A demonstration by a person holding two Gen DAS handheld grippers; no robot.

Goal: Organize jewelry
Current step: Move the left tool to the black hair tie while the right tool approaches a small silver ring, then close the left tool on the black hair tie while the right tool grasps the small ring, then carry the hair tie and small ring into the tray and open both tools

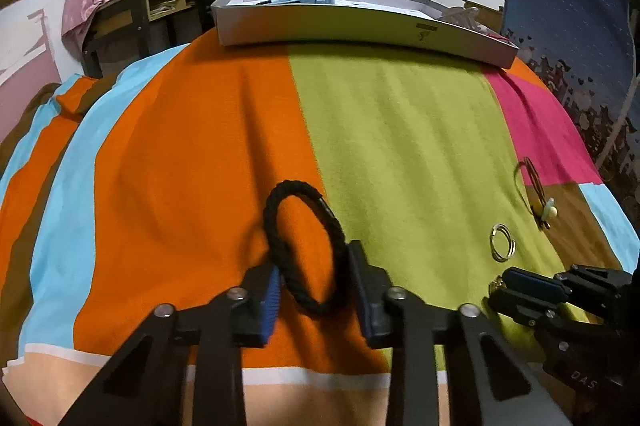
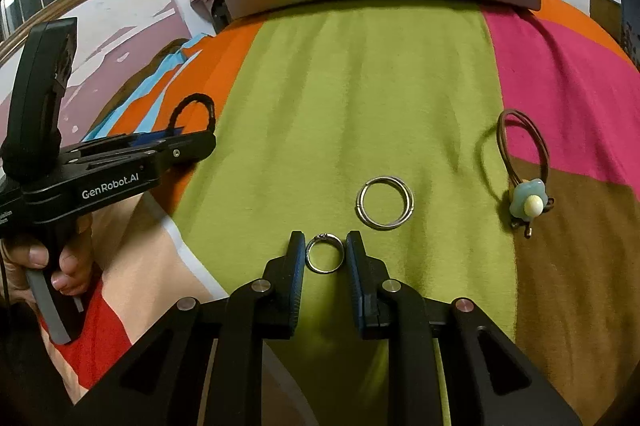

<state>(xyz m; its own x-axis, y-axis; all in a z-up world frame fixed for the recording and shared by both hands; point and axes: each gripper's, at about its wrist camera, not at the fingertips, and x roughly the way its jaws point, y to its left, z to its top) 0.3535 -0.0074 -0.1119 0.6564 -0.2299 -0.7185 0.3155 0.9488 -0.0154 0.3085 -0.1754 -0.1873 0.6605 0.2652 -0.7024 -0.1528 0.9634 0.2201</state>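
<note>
The left gripper (image 1: 316, 286) stands open around the black braided cord bracelet (image 1: 304, 246), its blue pads on either side of the loop's near end on the orange stripe of the soft striped blanket (image 1: 400, 114), with nothing yet gripped; the right gripper (image 2: 325, 258) is likewise open, its fingers flanking the small silver ring (image 2: 325, 252) on the green stripe, very close but not clearly pinching it; the larger double silver ring (image 2: 385, 202) lies just beyond, and the brown cord bracelet with a pale blue flower bead (image 2: 524, 170) sits well to the right; the long grey open box (image 1: 360, 22) waits at the far edge. The likely trouble, as I judge it, is the thin ring; pressed into yielding cloth it may tip, skid out from between the pads, or the fingers may pinch fabric instead; the limp bracelet could fold or slip from a shallow hold; and two grippers working near each other risk a knock.
</note>
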